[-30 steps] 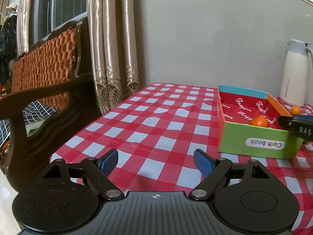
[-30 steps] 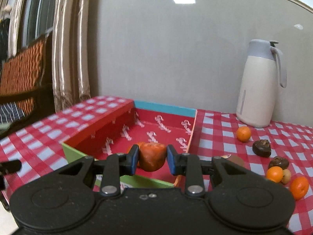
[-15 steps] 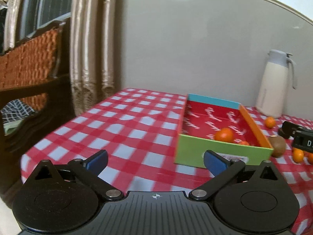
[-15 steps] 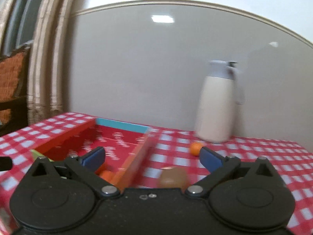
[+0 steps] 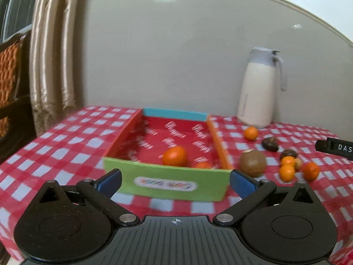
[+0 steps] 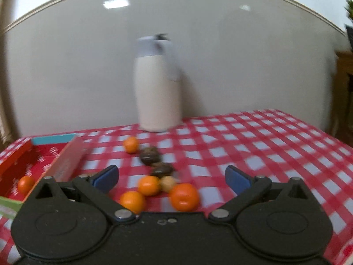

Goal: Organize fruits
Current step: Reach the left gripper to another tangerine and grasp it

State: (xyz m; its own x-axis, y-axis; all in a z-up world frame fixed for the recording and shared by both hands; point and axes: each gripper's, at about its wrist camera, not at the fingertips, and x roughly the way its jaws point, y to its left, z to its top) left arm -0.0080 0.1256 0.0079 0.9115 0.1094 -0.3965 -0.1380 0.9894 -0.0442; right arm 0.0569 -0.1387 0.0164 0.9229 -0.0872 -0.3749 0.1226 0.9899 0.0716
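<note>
Right gripper (image 6: 171,177), which held an orange fruit over the box (image 5: 176,185) a second ago, now stands wide open and empty, swung right to face the loose fruits (image 6: 184,196) on the checked cloth; that piece is likely delivered, next pick pending. Left gripper (image 5: 175,182) is also fully spread, holding nothing, near the box's green front. Box holds one clear orange (image 5: 174,155) and another cut off by the wall; motion blur leaves the dark fruits (image 6: 150,155) unidentifiable.
</note>
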